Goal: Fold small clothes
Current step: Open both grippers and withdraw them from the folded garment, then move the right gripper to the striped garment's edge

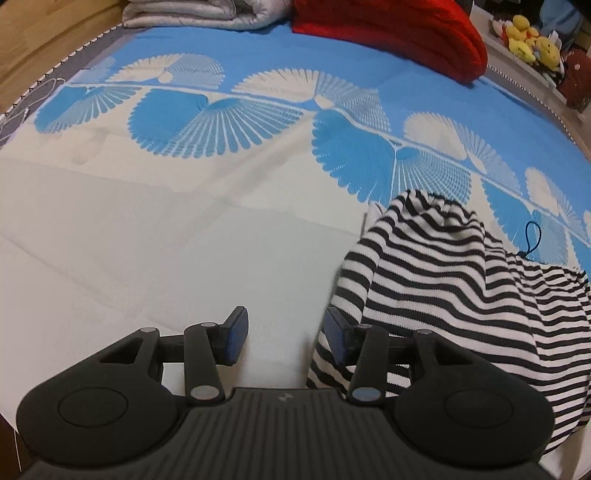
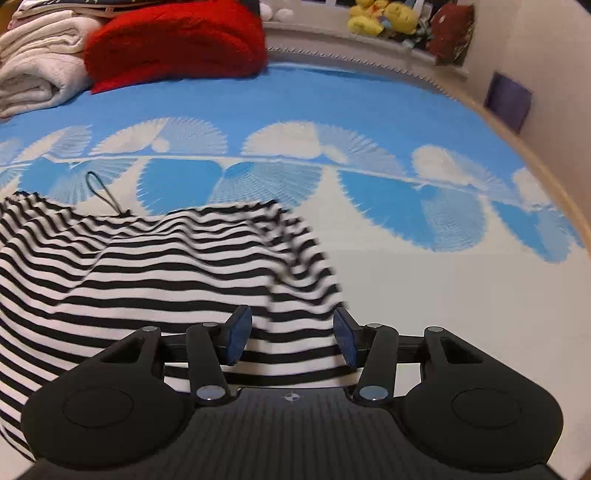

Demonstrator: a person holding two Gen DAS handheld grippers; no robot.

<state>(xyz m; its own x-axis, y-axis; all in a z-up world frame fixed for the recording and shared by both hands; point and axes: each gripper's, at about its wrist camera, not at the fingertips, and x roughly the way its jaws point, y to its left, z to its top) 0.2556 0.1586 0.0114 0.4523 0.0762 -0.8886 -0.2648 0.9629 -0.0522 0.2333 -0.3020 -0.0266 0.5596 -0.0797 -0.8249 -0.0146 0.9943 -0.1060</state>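
A black-and-white striped garment [image 1: 443, 280] lies rumpled on the blue-and-white bed cover [image 1: 221, 221], at the lower right of the left wrist view. A thin dark loop [image 1: 532, 236] sticks out at its far edge. My left gripper [image 1: 285, 338] is open over bare cover, its right finger at the garment's left edge. In the right wrist view the striped garment [image 2: 147, 266] fills the left and centre, with the loop [image 2: 99, 192] at its top. My right gripper [image 2: 291, 339] is open above the garment's right part; striped cloth shows between the blue pads [image 2: 238, 339], which do not press it.
A folded red blanket [image 1: 399, 33] [image 2: 173, 40] and pale folded quilts [image 1: 192, 14] [image 2: 33, 62] lie at the far end of the bed. Plush toys [image 1: 528, 40] [image 2: 384, 18] sit on a ledge beyond. A wooden bed edge [image 2: 554, 177] runs along the right.
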